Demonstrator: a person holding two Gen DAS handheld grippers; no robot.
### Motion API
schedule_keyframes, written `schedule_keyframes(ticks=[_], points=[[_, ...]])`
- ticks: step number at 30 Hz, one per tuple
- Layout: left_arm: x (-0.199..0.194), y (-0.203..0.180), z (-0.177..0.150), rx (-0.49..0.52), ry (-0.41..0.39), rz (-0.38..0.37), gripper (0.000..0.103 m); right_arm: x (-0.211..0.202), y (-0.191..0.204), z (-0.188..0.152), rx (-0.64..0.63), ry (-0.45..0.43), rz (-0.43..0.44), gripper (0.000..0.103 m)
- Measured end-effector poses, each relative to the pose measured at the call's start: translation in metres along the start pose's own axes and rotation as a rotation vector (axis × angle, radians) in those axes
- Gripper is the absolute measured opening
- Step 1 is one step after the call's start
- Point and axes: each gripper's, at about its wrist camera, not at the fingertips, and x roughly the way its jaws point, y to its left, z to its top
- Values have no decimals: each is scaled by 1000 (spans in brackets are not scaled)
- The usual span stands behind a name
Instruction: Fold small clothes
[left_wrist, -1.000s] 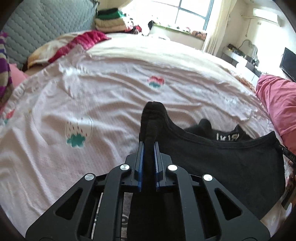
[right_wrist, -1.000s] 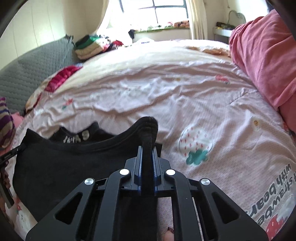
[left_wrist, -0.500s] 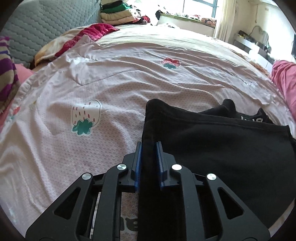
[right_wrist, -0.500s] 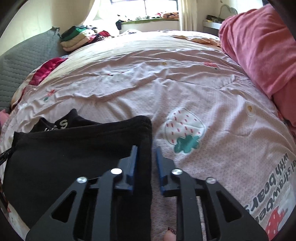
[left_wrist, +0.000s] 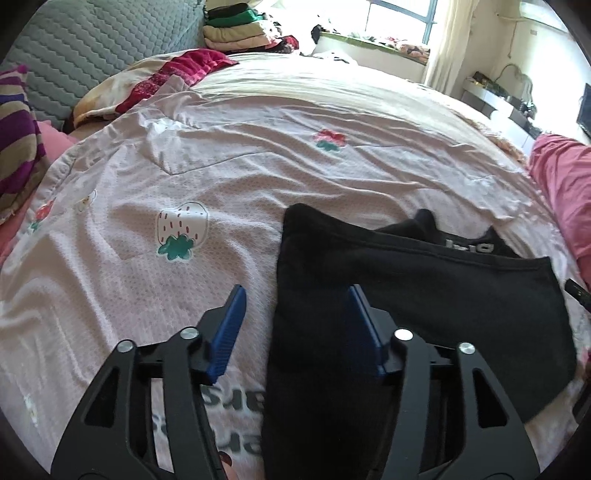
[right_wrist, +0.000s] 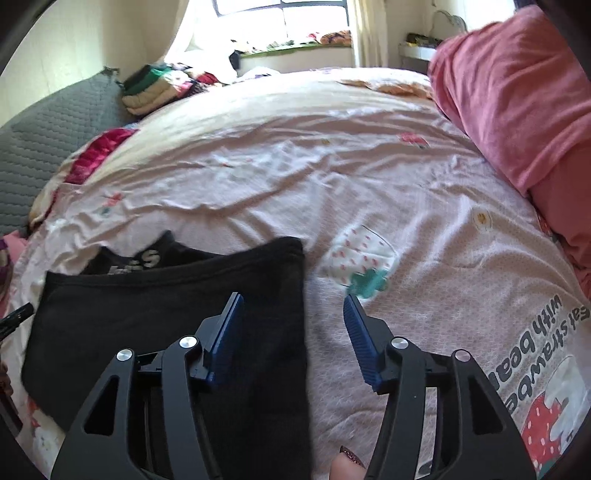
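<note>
Both jaws just opened, releasing black garment (left_wrist: 424, 295) onto bedsheet (left_wrist: 258, 155) | left gripper (left_wrist: 295, 317), right gripper (right_wrist: 293, 321) half open, holding nothing | risk: your blue pads snag the folded edge when you withdraw, undoing the fold

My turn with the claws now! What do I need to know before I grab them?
Left claw: open, its jaws have just been opening; the black garment's edge lies between them, not pinched.
Right claw: open too, jaws just opened; the other edge of the garment lies between them, released.
The black garment rests flat on the pink bedspread, one layer folded over, white lettering peeking out behind the fold.
Done: a first fold, laid down and let go.
Left: probably another fold to make it smaller, then set it aside.
</note>
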Motion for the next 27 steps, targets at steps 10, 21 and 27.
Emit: schedule_keyframes(ticks=[10,21,27], points=[[-25,-39,-31,124,41,-79,58,-34,49,-30,-152,17,109,65],[-25,-57,-71,199,134,-98,58,-30,61,-69,-136,122,118,65],[-22,-54,-81,186,147,-103,58,-23,52,-81,-102,159,105,65]])
